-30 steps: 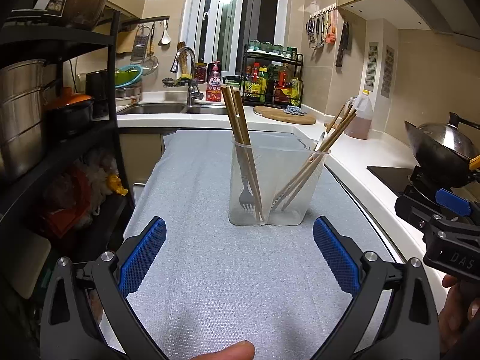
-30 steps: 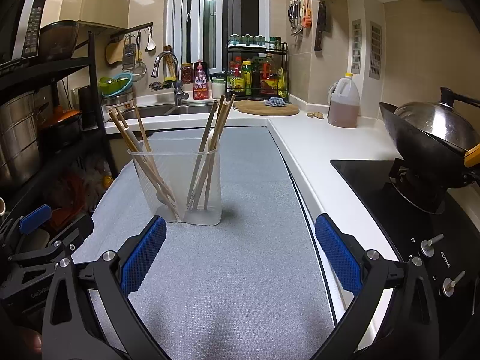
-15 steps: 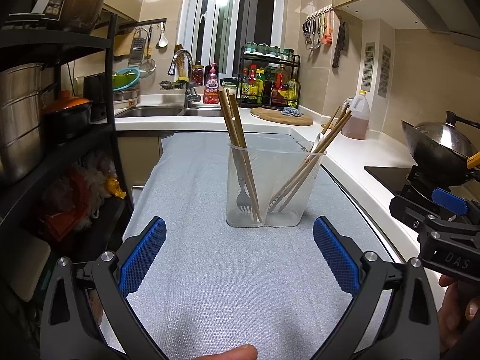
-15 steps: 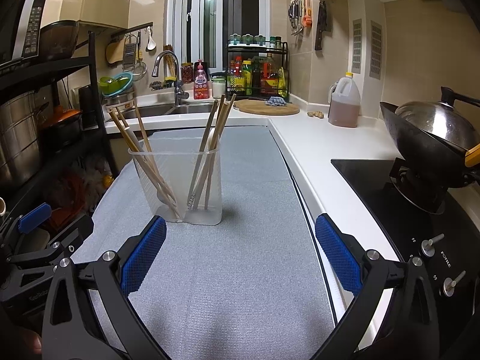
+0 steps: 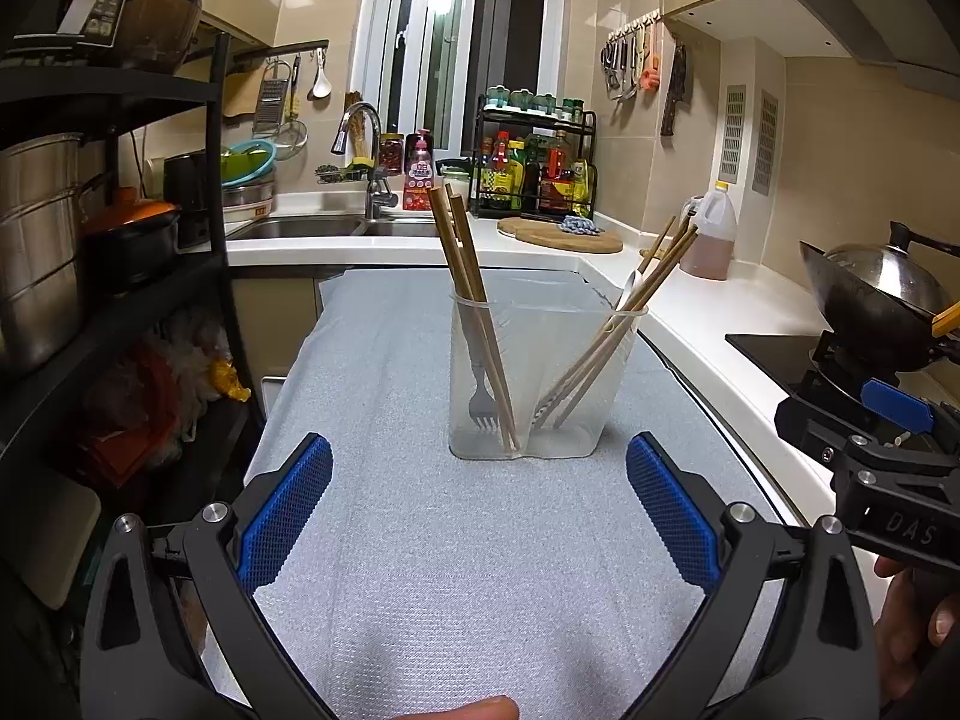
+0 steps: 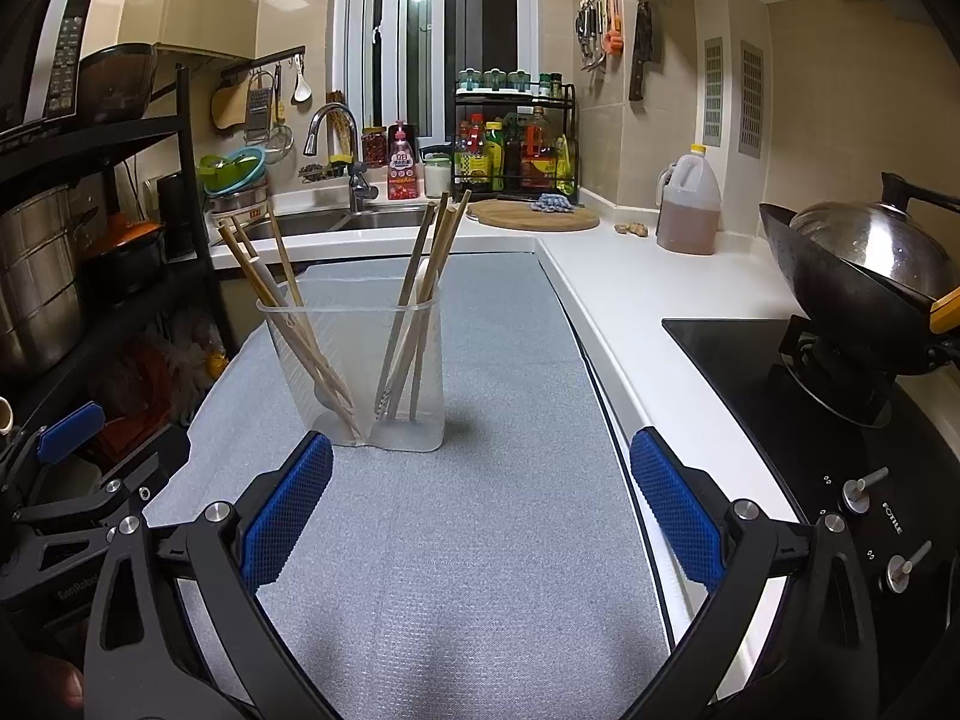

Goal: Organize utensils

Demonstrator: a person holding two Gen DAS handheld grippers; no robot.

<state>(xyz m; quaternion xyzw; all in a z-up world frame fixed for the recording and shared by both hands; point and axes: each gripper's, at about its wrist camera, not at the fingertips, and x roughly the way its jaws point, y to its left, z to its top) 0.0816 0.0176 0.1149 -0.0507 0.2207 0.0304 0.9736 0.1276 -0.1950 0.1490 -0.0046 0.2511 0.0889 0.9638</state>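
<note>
A clear plastic two-compartment utensil holder [image 5: 543,387] stands upright on the grey mat [image 5: 420,540]; it also shows in the right wrist view [image 6: 360,384]. Wooden chopsticks [image 5: 474,300] and a fork [image 5: 482,402] lean in its left compartment, more chopsticks [image 5: 606,348] and a spoon in the right. My left gripper [image 5: 479,510] is open and empty, short of the holder. My right gripper [image 6: 480,504] is open and empty, in front and to the right of the holder [image 6: 360,384].
A black shelf rack [image 5: 120,276] with pots stands at the left. A wok [image 6: 864,276] sits on the black stove at the right. A sink [image 5: 312,228], spice rack [image 5: 534,168], cutting board [image 5: 564,234] and oil jug [image 6: 687,210] line the back counter.
The left gripper has drifted slightly, so the holder sits a little further left and higher in its view. The right gripper has barely moved. Both stay open.
</note>
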